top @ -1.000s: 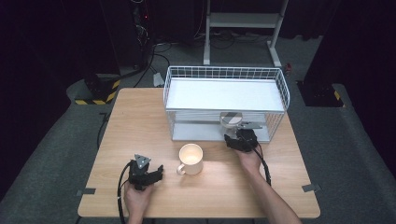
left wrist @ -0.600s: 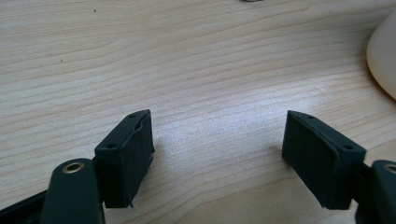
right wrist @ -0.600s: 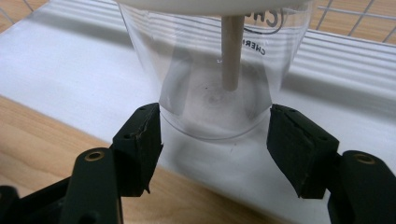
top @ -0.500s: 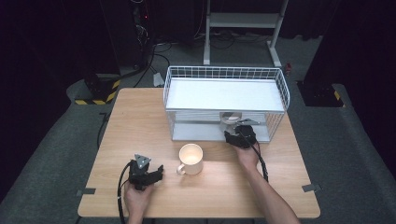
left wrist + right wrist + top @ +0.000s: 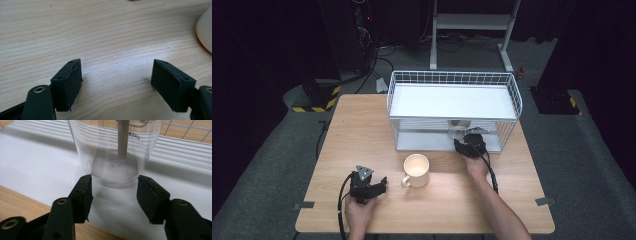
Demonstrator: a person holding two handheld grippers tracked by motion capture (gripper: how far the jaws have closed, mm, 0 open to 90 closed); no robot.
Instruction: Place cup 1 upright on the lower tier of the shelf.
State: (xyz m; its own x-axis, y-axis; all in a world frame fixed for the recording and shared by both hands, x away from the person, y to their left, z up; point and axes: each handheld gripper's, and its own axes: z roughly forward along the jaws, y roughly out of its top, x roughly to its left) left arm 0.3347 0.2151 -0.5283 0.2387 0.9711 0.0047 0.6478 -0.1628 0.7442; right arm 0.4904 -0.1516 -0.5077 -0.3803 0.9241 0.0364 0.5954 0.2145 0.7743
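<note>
Right gripper [image 5: 113, 188] jaws, just closing, clamp base of clear glass [image 5: 115, 152] on lower shelf of white wire rack [image 5: 512, 95]. Glass likely light, slick, fragile: low grip sensible. Left gripper [image 5: 117, 82] rests half-open, empty, beside cream mug [image 5: 416, 169].

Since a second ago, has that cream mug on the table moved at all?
No. The cream mug sits at the same spot on the table, just in front of the white wire rack.

Glass [image 5: 113, 152] stands on the rack's [image 5: 453, 102] lower shelf, mug [image 5: 416, 169] before the rack on the table [image 5: 362, 125], left of the glass
</note>
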